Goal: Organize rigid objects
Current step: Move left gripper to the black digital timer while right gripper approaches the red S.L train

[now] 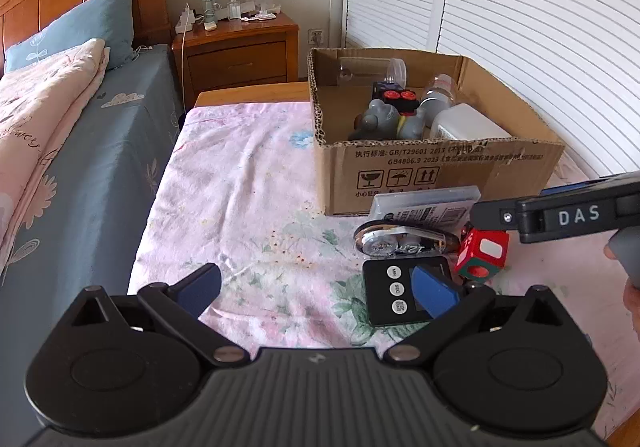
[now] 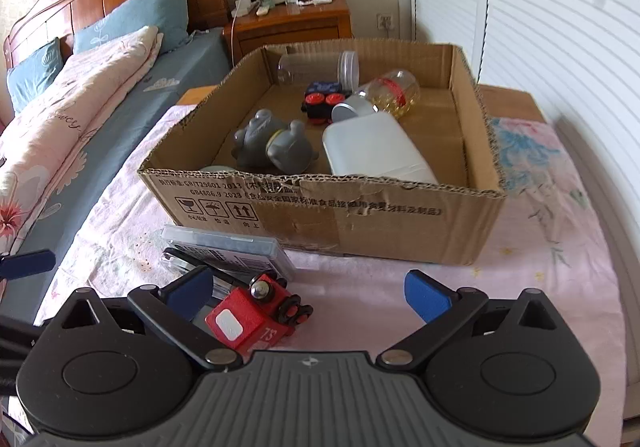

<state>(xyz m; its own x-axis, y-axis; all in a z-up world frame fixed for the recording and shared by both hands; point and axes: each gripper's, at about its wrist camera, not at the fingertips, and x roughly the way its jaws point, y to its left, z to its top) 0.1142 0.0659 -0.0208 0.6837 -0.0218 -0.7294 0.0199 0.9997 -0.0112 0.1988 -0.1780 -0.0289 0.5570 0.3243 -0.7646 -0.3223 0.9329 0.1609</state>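
A cardboard box (image 1: 440,171) (image 2: 360,223) stands on a table with a pink floral cloth. It holds grey animal toys (image 2: 276,143), a white bottle (image 2: 372,147), a black and red toy car (image 2: 320,103) and clear jars. In front of the box lie a red toy car (image 1: 482,253) (image 2: 252,319), a black timer (image 1: 400,293), a chrome tape measure (image 1: 400,241) and a clear plastic case (image 1: 424,203) (image 2: 224,247). My left gripper (image 1: 320,287) is open over the cloth, its right finger above the timer. My right gripper (image 2: 310,293) is open just over the red car.
A bed with a blue sheet and pink quilt (image 1: 48,119) runs along the left. A wooden nightstand (image 1: 236,51) with a small fan stands behind. White louvred doors (image 1: 520,27) are at the right. The table edge (image 1: 160,207) drops toward the bed.
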